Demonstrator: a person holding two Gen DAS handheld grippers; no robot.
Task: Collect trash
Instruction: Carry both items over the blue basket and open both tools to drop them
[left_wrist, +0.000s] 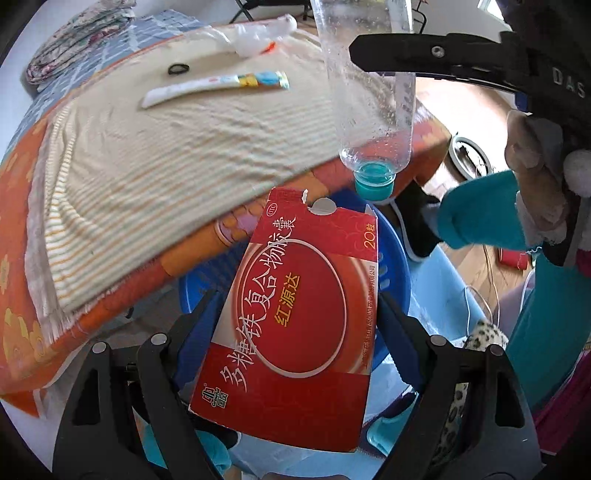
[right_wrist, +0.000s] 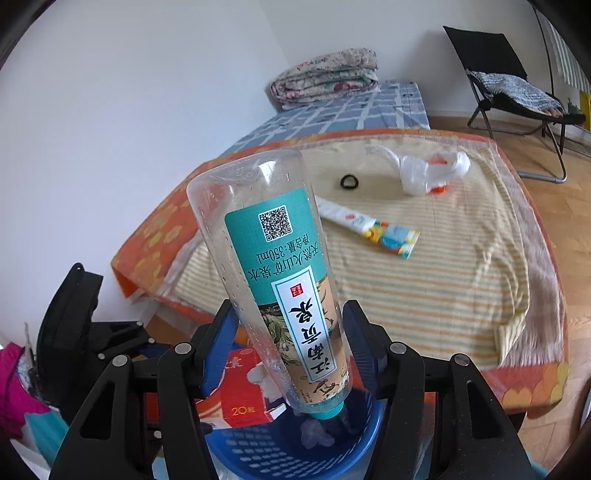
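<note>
The left gripper (left_wrist: 295, 317) is clamped on a red medicine box (left_wrist: 295, 317), whose long axis tilts up and away, directly over the blue basket (left_wrist: 397, 258) beside the bed. To its right, the right gripper (right_wrist: 288, 332) pinches an empty water bottle (right_wrist: 273, 266) (cap down, base up), its cap hanging just above the same basket's mouth, so both likely need only a release.

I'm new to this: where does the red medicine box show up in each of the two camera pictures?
Left wrist view: the red medicine box fills the lower centre, clamped between the left tongs.
Right wrist view: only part of it shows at lower left, behind the plastic bottle held by the right tongs.
Shared landmark: the blue basket below both items.
</note>
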